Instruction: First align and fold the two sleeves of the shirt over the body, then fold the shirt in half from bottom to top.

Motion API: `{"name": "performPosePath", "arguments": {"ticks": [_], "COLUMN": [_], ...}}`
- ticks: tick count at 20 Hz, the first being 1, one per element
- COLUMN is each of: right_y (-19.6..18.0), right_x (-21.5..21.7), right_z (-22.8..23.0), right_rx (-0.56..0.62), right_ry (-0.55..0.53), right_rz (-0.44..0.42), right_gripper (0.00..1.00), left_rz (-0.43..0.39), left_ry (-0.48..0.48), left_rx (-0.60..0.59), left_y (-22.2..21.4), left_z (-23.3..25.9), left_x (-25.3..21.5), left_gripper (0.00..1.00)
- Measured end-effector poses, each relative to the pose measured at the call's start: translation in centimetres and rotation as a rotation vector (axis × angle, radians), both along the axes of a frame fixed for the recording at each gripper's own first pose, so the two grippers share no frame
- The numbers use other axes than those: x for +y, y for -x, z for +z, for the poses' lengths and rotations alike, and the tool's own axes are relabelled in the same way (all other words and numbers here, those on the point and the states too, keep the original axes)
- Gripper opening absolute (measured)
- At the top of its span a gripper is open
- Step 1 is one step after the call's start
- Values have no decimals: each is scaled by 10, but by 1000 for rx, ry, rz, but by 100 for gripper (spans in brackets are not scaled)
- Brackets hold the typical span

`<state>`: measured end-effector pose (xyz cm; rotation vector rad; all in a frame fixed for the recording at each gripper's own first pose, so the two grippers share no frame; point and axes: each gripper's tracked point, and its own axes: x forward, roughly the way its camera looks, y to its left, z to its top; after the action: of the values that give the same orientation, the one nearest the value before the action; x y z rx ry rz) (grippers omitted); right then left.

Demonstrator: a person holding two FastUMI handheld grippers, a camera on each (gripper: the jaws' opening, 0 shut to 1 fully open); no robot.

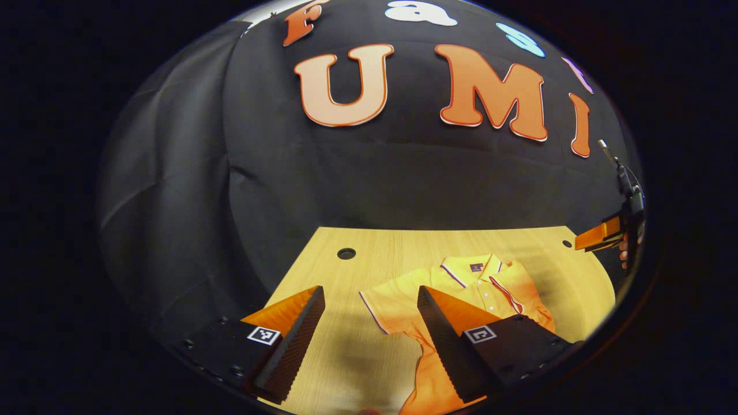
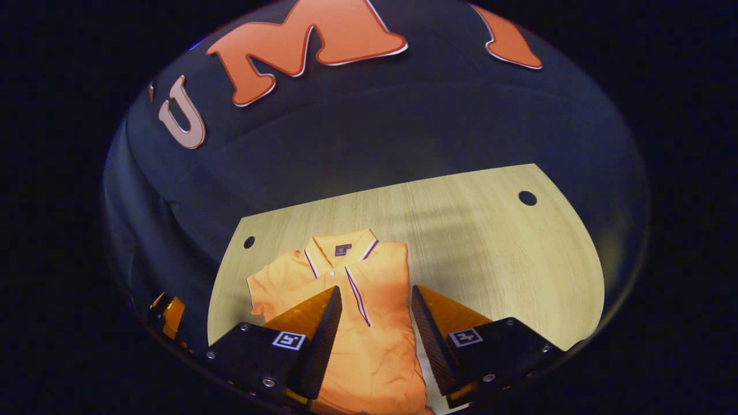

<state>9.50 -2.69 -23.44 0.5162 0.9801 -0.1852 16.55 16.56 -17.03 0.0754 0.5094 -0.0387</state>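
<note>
While both hand-held grippers gape, the shirt point(image 2: 357, 323) lies on the wooden table point(image 2: 490, 253) (black-curtained booth).

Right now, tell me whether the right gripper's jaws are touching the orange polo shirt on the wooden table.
Cannot tell. In the right gripper view the right gripper has its jaws open over the orange polo shirt, but neither contact nor gap shows plainly.

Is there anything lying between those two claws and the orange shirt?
Nothing visible. The orange polo shirt lies flat on the bare wooden table; the left claw and right claw hang open above it.
</note>
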Motion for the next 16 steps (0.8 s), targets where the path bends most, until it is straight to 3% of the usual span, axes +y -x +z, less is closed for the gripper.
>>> {"name": "performPosePath", "arguments": {"ticks": [6, 7, 8, 11, 16], "right_y": [56, 65, 71, 90, 118], "right_x": [-6, -5, -5, -7, -19], "right_z": [43, 52, 59, 78, 117], "right_rx": [-57, -68, -79, -105, -155], "right_ry": [105, 123, 139, 193, 296], "right_rz": [-136, -152, -165, -192, -221], "right_gripper": [81, 77, 88, 97, 98], "left_rz": [-68, -66, -59, -33, 7], "left_ry": [148, 164, 171, 170, 163], "left_rx": [242, 297, 346, 465, 618], "left_y": [-50, -55, -59, -73, -87], "left_z": [-71, -83, -93, -123, -165], "left_x": [-7, -8, -4, -2, -8], "left_gripper": [100, 100, 100, 98, 98]}}
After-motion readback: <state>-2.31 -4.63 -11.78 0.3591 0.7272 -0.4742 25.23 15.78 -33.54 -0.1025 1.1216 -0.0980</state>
